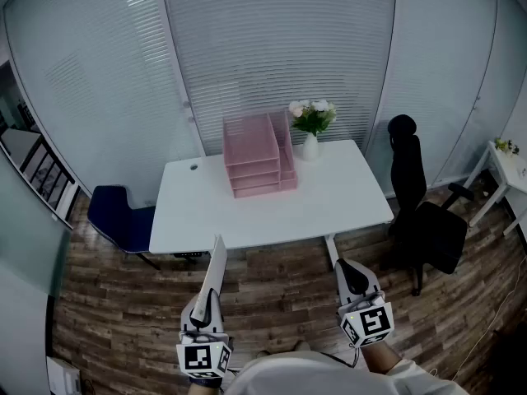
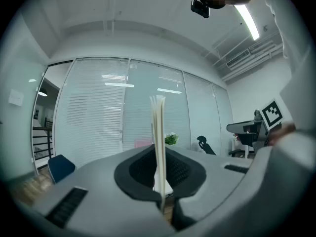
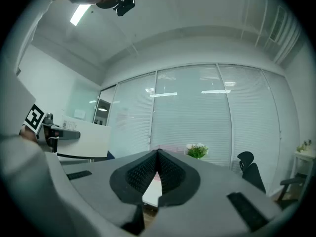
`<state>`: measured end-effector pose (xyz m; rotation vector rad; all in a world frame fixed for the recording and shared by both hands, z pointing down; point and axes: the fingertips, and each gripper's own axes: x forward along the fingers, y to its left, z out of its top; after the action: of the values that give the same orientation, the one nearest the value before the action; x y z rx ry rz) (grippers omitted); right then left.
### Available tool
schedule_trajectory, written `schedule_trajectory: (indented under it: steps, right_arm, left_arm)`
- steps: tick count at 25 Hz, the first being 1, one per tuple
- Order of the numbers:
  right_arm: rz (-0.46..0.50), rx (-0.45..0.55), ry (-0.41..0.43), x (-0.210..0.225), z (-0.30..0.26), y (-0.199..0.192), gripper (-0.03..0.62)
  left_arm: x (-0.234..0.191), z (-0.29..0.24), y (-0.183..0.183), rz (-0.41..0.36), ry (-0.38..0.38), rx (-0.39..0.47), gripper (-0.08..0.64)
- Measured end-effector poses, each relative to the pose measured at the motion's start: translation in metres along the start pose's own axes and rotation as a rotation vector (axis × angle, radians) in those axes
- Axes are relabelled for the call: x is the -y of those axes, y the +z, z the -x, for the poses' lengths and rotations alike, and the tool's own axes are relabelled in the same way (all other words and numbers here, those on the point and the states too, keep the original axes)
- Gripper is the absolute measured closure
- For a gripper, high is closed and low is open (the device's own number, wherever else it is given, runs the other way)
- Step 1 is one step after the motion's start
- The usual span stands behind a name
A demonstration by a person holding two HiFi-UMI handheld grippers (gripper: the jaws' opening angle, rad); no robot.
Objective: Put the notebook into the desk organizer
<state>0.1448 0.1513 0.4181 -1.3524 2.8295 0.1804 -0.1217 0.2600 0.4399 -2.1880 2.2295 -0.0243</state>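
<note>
Two tools hung nearest: the left tool [image 1: 211, 301] pinched the thin notebook [image 1: 216, 268] upright by its lower edge, and the right tool [image 1: 351, 275] was pressed together, empty. Farther off, the pink desk organizer [image 1: 257, 155] stood on the white table [image 1: 346, 197], just beside a vase of flowers [image 1: 311, 127].

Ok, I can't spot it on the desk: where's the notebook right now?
Head view, lower left: the notebook stands on edge in the shut left claw, short of the white desk.
</note>
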Motion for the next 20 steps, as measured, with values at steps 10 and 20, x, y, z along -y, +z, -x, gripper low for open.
schedule_trajectory:
  steps: [10, 20]
  right_arm:
    - [-0.019, 0.003, 0.013, 0.022, -0.007, -0.005, 0.581]
    - [-0.076, -0.06, 0.064, 0.045, -0.012, -0.044, 0.578]
  left_arm:
    - [0.017, -0.02, 0.0, -0.004, -0.008, -0.009, 0.546]
    - [0.039, -0.05, -0.015, -0.031, 0.005, -0.049, 0.546]
